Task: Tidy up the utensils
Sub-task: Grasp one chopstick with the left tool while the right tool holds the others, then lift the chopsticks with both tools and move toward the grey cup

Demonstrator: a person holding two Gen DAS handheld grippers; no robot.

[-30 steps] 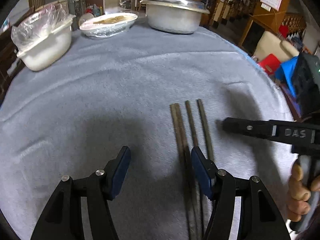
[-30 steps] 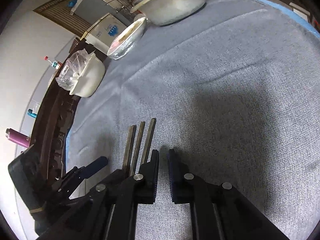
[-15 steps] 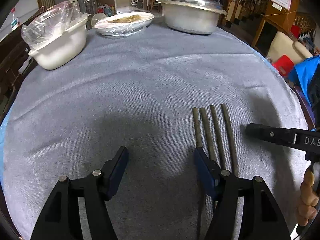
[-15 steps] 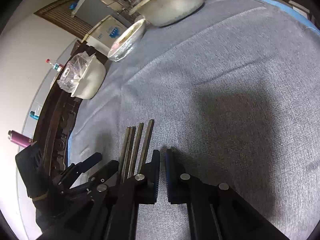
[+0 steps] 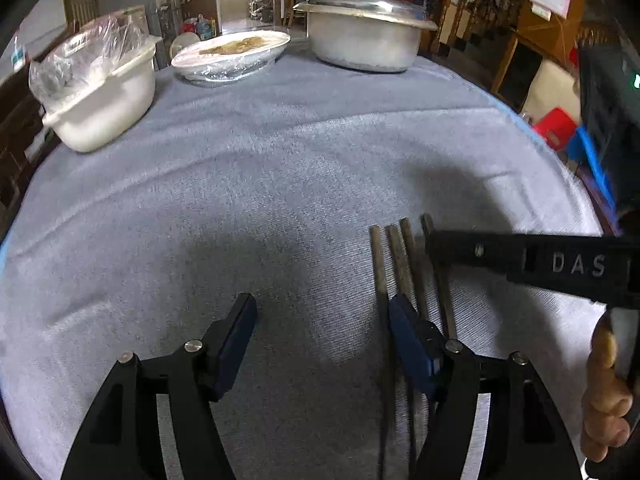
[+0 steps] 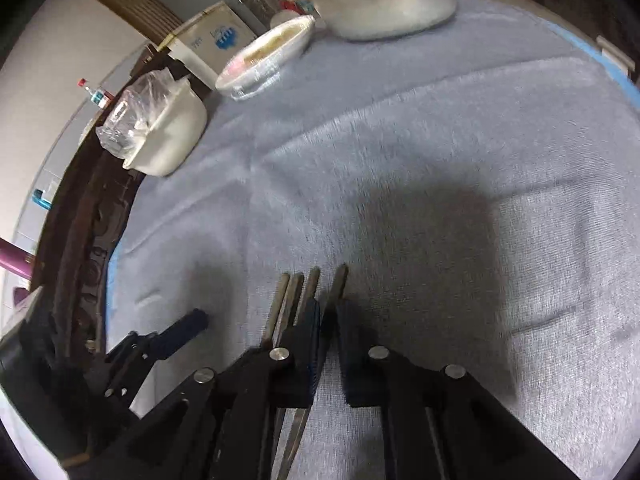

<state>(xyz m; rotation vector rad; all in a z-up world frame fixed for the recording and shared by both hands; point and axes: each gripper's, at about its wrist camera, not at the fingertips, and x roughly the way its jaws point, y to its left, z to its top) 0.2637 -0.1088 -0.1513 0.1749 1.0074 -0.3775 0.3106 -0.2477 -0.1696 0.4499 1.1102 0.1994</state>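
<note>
Your left gripper [image 5: 320, 336] is spread wide, nothing between its fingers, hovering low over the grey tablecloth [image 5: 280, 184]. The four chopsticks [image 5: 404, 264] lie side by side on the cloth just ahead of its right finger, running back under that finger toward you.

Your right gripper [image 6: 328, 332] has its fingers drawn close, with only a narrow gap. The rightmost chopstick [image 6: 339, 280] runs into that gap, but you cannot tell whether the pads are actually pinching it. The other three sticks pass under the right gripper's left finger. From the left wrist view, this gripper [image 5: 432, 240] reaches in sideways across the rightmost stick's far end.

Well ahead of both grippers, at the far edge, stand a white tub [image 5: 104, 108] with plastic film, a wrapped dish [image 5: 232, 54] and a lidded metal pot [image 5: 364, 36].
</note>
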